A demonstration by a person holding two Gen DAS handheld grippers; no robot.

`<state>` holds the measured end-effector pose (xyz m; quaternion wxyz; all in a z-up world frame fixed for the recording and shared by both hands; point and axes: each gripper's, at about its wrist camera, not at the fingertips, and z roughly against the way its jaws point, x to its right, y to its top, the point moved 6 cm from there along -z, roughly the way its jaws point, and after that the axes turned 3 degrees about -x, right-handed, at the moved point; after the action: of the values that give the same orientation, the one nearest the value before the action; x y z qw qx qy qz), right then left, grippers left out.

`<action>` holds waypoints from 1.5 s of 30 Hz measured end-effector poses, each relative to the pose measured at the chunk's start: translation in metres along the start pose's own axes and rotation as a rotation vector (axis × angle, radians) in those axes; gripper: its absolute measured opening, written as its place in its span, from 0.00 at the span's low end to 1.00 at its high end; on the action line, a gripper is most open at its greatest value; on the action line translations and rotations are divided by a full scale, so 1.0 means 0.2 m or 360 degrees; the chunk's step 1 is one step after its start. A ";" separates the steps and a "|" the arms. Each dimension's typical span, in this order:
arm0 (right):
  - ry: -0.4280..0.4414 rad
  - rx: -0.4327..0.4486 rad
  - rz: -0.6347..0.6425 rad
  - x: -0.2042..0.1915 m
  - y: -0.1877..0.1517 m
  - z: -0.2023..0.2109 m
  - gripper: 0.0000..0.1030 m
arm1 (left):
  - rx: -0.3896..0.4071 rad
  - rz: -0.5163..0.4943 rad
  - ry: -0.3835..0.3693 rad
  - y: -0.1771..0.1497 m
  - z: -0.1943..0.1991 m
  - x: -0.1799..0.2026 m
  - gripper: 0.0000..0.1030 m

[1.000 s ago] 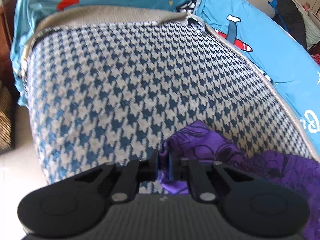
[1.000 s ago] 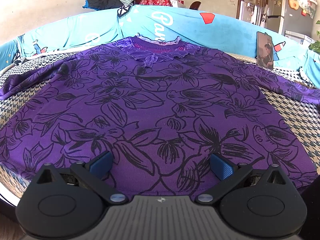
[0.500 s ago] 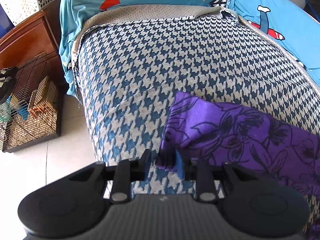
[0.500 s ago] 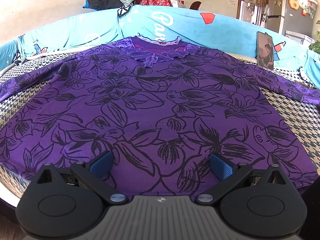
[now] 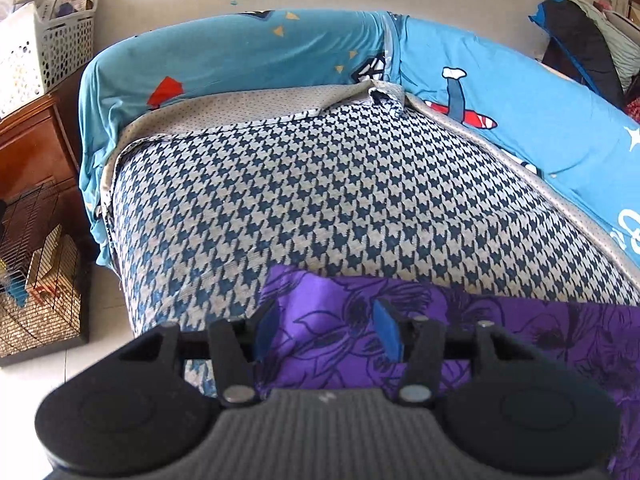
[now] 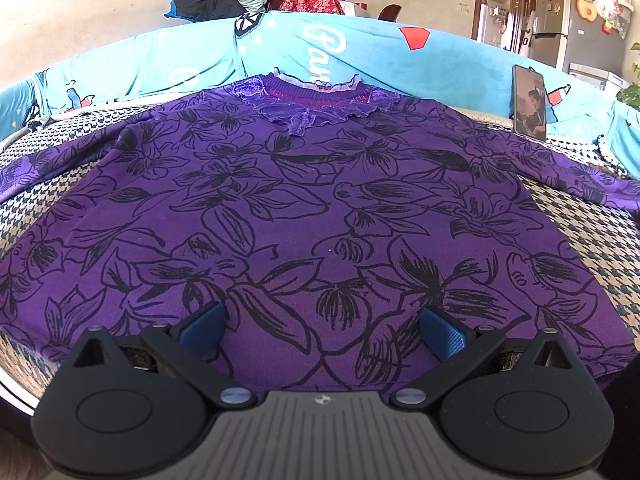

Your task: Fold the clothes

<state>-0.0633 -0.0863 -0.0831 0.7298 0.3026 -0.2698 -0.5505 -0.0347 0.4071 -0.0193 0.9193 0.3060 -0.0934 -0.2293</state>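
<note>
Sweater (image 6: 320, 216) lies flat across my houndstooth cushion (image 5: 320, 192), sleeve end (image 5: 328, 320) low-centre between my left gripper (image 5: 326, 332) pads as they spread, nothing pinched. Right gripper (image 6: 320, 328) gapes wide over the hem. Bare cushion beyond the cuff; right sleeve runs off frame.

Houndstooth sofa seat (image 5: 320, 184): purple floral top (image 6: 320, 208) spread flat on it.
</note>
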 end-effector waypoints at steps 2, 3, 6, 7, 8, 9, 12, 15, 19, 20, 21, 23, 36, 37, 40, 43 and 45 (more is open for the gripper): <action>0.0000 0.0001 -0.0001 0.00 0.00 0.00 1.00 | -0.0059 -0.0020 0.0014 -0.01 -0.06 0.04 0.50; 0.0000 0.0002 -0.0001 0.00 0.00 0.00 1.00 | -0.0080 -0.0029 0.0015 -0.01 -0.09 0.06 0.50; 0.0000 0.0004 -0.0002 0.00 0.00 0.00 1.00 | -0.0123 -0.0067 0.0043 -0.02 -0.16 0.09 0.55; 0.0000 0.0004 -0.0003 0.00 0.00 0.00 1.00 | -0.0127 -0.0074 0.0076 -0.02 -0.18 0.09 0.57; 0.0001 0.0006 -0.0003 0.00 0.00 0.00 1.00 | -0.0129 -0.0081 0.0109 -0.02 -0.20 0.08 0.65; 0.0001 0.0008 -0.0004 0.00 0.00 0.00 1.00 | -0.0149 -0.0091 0.0147 -0.02 -0.22 0.07 0.75; 0.0001 0.0013 -0.0003 0.00 0.00 0.00 1.00 | -0.0237 -0.0101 0.0222 -0.02 -0.31 0.00 0.88; 0.0002 0.0015 -0.0004 0.00 0.00 0.00 1.00 | -0.0264 0.0008 0.0202 0.01 -0.33 -0.07 0.95; 0.0001 0.0023 -0.0004 0.00 -0.01 0.00 1.00 | -0.0252 0.0063 0.0242 0.03 -0.30 -0.12 0.95; 0.0001 0.0025 -0.0004 0.00 -0.01 0.01 1.00 | -0.0236 0.0051 0.0257 0.03 -0.28 -0.12 0.94; 0.0001 0.0027 -0.0004 0.00 -0.01 0.01 1.00 | -0.0219 0.0039 0.0272 0.03 -0.26 -0.11 0.94; 0.0000 0.0035 -0.0003 0.00 -0.01 0.01 1.00 | -0.0188 0.0021 0.0264 0.04 -0.22 -0.10 0.94; 0.0011 0.0052 0.0008 0.00 -0.02 0.02 1.00 | -0.0073 -0.0315 -0.0165 -0.14 0.03 0.32 0.95; 0.0015 0.0052 0.0011 0.00 -0.02 0.02 1.00 | -0.0050 -0.0348 -0.0173 -0.15 0.05 0.35 0.95; 0.0029 0.0052 0.0022 0.00 -0.03 0.03 1.00 | 0.0009 -0.0429 -0.0188 -0.20 0.09 0.44 0.96; 0.0042 0.0053 0.0026 0.01 -0.03 0.03 1.00 | 0.0004 -0.0453 -0.0238 -0.23 0.11 0.52 0.97; 0.0046 0.0054 0.0028 0.01 -0.03 0.04 1.00 | 0.0008 -0.0472 -0.0267 -0.26 0.13 0.58 0.97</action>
<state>-0.0728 -0.0908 -0.0830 0.7332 0.3204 -0.2712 -0.5350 0.0403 0.3016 -0.0264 0.8636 0.2985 -0.1242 -0.3869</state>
